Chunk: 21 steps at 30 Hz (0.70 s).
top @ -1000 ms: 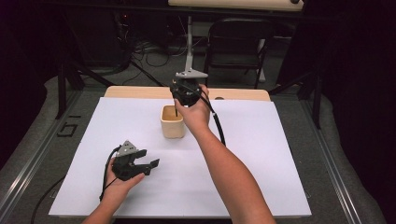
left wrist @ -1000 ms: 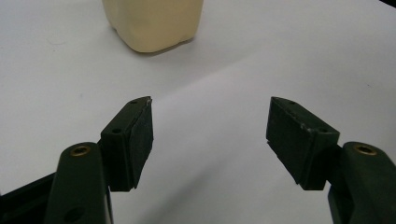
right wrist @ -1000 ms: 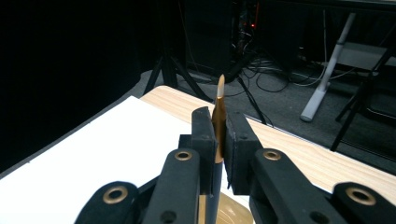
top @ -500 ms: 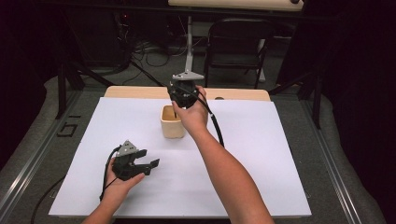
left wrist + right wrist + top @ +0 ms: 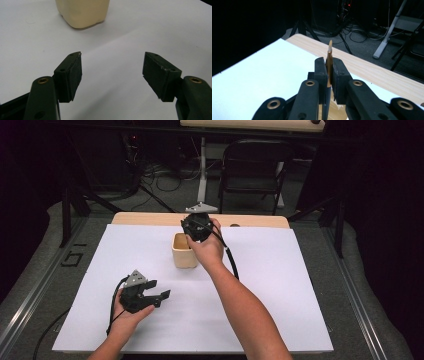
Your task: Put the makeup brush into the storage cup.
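A pen (image 5: pixel 329 62) is pinched in the right claw (image 5: pixel 329 75) above the cup (image 5: pixel 183 251); lowering is called for next. At seven o'clock, the left claw (image 5: pixel 112 67) is held spread over the bench (image 5: pixel 280 285).

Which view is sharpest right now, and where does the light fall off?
Left gripper view: evenly lit, jaws crisp, cream container slightly soft. Right gripper view: the thin gold tool is sharp, room behind very dark. High view: white sheet bright, surroundings dim.

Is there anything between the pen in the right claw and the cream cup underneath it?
Nothing visible. The right claw is shut on the pen, hovering just above the cream cup, whose top is open.
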Tool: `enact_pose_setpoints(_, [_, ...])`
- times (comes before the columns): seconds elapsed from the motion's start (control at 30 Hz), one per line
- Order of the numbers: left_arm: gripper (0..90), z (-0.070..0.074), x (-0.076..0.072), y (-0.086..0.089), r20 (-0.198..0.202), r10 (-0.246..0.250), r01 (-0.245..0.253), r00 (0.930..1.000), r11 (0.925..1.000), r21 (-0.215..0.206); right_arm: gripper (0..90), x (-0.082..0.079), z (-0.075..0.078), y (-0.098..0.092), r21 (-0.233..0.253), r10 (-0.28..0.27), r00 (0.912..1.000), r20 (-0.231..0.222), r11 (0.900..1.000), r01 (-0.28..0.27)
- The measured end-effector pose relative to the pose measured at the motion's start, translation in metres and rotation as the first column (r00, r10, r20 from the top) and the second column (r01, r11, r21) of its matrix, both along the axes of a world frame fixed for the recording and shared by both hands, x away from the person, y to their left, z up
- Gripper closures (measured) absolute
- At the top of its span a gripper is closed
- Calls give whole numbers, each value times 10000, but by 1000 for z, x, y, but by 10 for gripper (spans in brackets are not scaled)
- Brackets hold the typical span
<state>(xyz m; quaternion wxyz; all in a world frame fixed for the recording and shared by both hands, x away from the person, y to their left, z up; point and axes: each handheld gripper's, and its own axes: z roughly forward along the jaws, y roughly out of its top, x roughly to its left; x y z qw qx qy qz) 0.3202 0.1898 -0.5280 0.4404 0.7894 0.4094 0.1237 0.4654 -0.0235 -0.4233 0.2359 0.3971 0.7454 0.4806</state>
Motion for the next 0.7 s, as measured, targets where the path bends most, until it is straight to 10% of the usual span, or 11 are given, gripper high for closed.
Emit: enact_pose_setpoints(0.7, [322, 0, -1, 0, 20, 36, -36, 10000, 10000, 11, 840, -4, -24, 0, -423, 93, 9995, -292, 9991, -106])
